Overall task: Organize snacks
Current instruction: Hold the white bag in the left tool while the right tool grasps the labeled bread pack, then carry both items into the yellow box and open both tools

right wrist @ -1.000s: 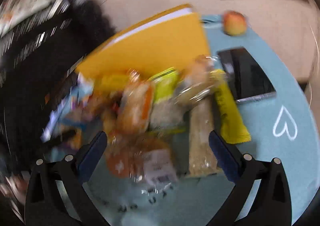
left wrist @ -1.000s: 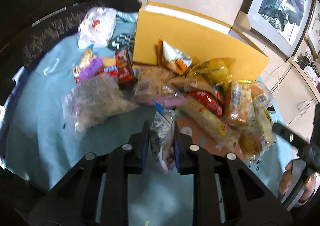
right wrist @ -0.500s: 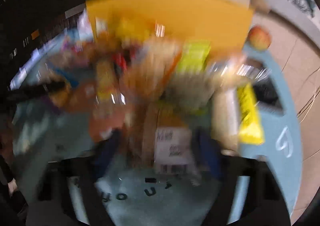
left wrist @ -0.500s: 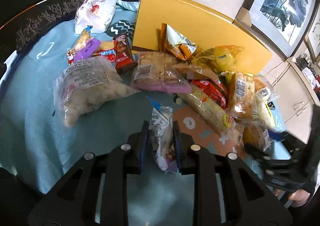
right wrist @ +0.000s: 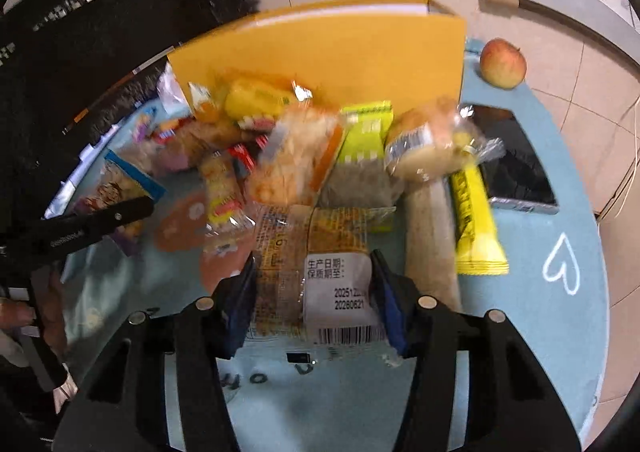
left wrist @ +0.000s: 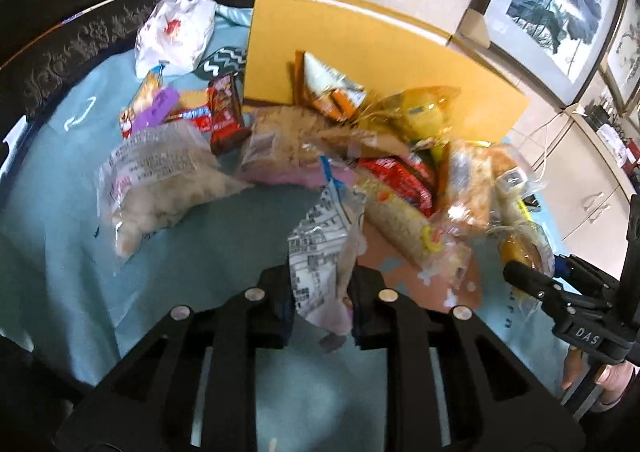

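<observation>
A heap of snack packets [left wrist: 384, 168] lies on the blue tablecloth in front of a yellow box [left wrist: 360, 48]. My left gripper [left wrist: 320, 292] is shut on a small clear packet with black-and-white print [left wrist: 324, 248] and holds it above the cloth. My right gripper [right wrist: 314, 296] has its pads against both sides of an orange-and-clear packet with a white date label [right wrist: 316, 264] at the near edge of the heap [right wrist: 312, 156]. The right gripper also shows at the right of the left wrist view [left wrist: 560, 292].
A big clear bag of pale pieces [left wrist: 160, 180] and a white plastic bag [left wrist: 176, 32] lie left. An apple [right wrist: 503, 62], a dark tablet [right wrist: 516, 164] and a yellow bar [right wrist: 474, 220] lie right of the heap. A dark carved table rim [left wrist: 80, 36] runs behind.
My right gripper swung in and closed around the date-label packet. My left gripper lifted its printed packet a little higher and shifted slightly.
</observation>
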`<move>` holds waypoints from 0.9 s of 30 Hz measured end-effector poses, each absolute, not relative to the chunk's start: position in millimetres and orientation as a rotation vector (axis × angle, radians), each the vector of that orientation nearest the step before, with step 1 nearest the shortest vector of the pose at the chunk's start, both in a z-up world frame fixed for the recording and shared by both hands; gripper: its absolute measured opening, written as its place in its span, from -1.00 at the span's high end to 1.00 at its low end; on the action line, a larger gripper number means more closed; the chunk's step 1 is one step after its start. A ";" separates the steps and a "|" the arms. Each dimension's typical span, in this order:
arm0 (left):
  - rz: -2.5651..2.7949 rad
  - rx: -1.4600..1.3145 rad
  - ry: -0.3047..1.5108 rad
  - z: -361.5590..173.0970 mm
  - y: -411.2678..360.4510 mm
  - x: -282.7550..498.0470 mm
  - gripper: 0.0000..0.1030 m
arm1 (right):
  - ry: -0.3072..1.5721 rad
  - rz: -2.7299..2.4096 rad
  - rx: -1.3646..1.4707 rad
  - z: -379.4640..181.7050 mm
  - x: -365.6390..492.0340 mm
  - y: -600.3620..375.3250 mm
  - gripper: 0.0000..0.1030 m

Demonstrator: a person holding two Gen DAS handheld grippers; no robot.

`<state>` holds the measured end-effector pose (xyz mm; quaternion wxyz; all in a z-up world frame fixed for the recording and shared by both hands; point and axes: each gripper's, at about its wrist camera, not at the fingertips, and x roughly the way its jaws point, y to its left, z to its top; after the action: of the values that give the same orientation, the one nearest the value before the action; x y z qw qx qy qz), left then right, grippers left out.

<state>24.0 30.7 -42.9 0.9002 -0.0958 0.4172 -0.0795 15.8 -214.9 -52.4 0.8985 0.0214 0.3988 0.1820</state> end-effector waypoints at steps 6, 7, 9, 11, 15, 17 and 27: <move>-0.187 -0.176 0.822 -23.1 24.6 18.3 0.59 | 0.750 0.412 0.096 -25.7 2.8 -226.2 -0.06; -0.194 -0.173 0.810 -16.8 23.1 19.0 0.59 | 0.726 0.416 0.113 -18.8 1.9 -228.4 -0.06; -0.217 -0.169 0.775 1.0 21.2 25.3 0.59 | 0.672 0.422 0.137 -2.9 3.2 -232.9 -0.06; -0.232 -0.164 0.731 21.8 17.5 32.8 0.59 | 0.595 0.420 0.161 19.2 7.3 -238.9 -0.06; -0.246 -0.135 0.624 69.1 2.7 57.1 0.59 | 0.448 0.381 0.197 62.8 29.8 -246.0 -0.07; -0.250 -0.147 0.604 85.0 -0.3 75.1 0.59 | 0.422 0.350 0.194 76.6 49.0 -246.7 -0.07; -0.154 -0.153 0.678 82.8 -25.5 221.0 0.01 | 0.633 0.227 0.165 51.7 203.1 -215.3 -0.11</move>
<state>221.0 -25.5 82.8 0.9373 -0.0750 0.3318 -0.0755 203.1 -215.3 51.7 0.9406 0.0807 0.3104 0.1112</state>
